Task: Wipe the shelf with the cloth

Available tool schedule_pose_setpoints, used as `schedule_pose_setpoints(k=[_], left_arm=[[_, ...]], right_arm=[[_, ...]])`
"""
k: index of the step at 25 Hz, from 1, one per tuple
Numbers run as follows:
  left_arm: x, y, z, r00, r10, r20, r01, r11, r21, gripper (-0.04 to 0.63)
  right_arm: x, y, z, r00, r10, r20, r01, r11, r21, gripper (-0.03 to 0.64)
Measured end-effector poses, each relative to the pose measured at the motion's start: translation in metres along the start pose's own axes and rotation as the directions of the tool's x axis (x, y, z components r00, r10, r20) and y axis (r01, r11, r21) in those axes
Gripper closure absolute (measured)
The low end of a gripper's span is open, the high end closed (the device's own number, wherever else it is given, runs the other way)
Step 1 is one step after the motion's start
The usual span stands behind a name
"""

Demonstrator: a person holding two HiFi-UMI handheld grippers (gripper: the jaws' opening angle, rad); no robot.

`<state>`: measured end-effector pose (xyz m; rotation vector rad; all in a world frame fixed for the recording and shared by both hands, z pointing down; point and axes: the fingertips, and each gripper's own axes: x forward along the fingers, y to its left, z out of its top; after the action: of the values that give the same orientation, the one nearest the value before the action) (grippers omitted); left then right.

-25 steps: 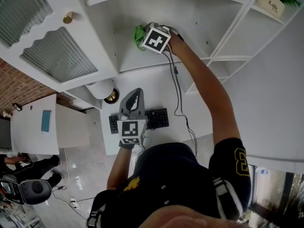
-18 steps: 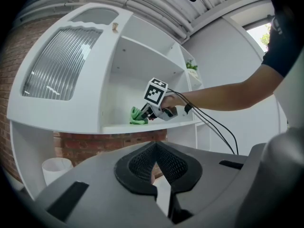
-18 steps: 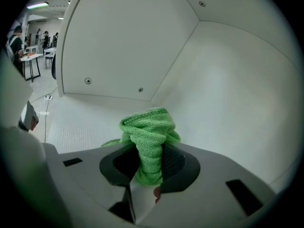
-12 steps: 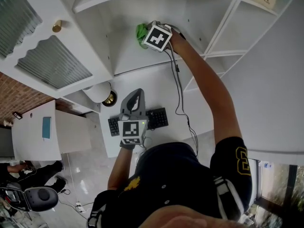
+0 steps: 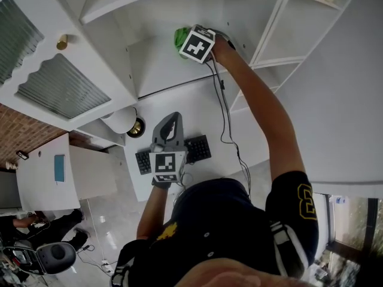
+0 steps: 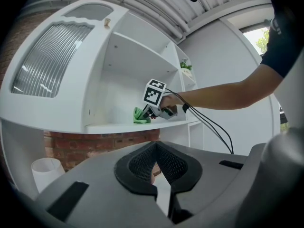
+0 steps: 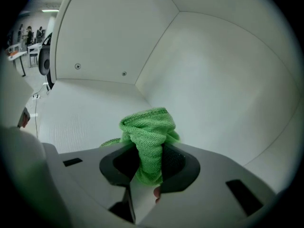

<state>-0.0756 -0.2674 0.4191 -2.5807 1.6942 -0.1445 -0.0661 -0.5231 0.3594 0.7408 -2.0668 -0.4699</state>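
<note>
A bunched green cloth (image 7: pixel 148 137) is pinched between the jaws of my right gripper (image 7: pixel 148 167), which is shut on it. In the head view the right gripper (image 5: pixel 190 48) reaches into the white shelf (image 5: pixel 179 70) and presses the green cloth (image 5: pixel 181 37) against the shelf board near its back corner. The left gripper view shows the same cloth (image 6: pixel 140 115) on the shelf (image 6: pixel 142 126), far ahead. My left gripper (image 5: pixel 169 124) hangs low over the desk, shut with nothing between its jaws (image 6: pixel 159 167).
A black keyboard (image 5: pixel 194 150) lies on the white desk (image 5: pixel 197 112) below the shelf. A white lamp shade (image 5: pixel 121 119) stands at the desk's left. Ribbed-glass cabinet doors (image 5: pixel 60 94) flank the shelf on the left; open cubbies (image 5: pixel 299 28) lie to the right.
The right gripper with the cloth has slid a little up and to the right in the head view, deeper along the shelf. The left gripper has stayed put.
</note>
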Motion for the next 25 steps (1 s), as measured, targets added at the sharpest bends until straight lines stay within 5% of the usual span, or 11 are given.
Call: schedule_pose_setpoints(k=[6,12,25], left_arm=[[0.001,-0.008,-0.001,1.000,-0.024,-0.003,0.024,1.000,-0.003,0.577],[0.001,-0.012,0.000,0.999,-0.041,0.003,0.041,0.999,-0.005,0.577],[-0.008,-0.008,-0.002,0.999,-0.036,0.005,0.036,0.999,-0.011,0.577]], right_arm=[[-0.005,-0.022,-0.029,0.988,-0.111,-0.109,0.118,0.991,0.068,0.518],[-0.014,-0.043,-0.063,0.941,-0.211,-0.263,0.254,0.957,0.142,0.518],[-0.025,-0.057,-0.091,0.889,-0.233,-0.395,0.350,0.902,0.255,0.518]])
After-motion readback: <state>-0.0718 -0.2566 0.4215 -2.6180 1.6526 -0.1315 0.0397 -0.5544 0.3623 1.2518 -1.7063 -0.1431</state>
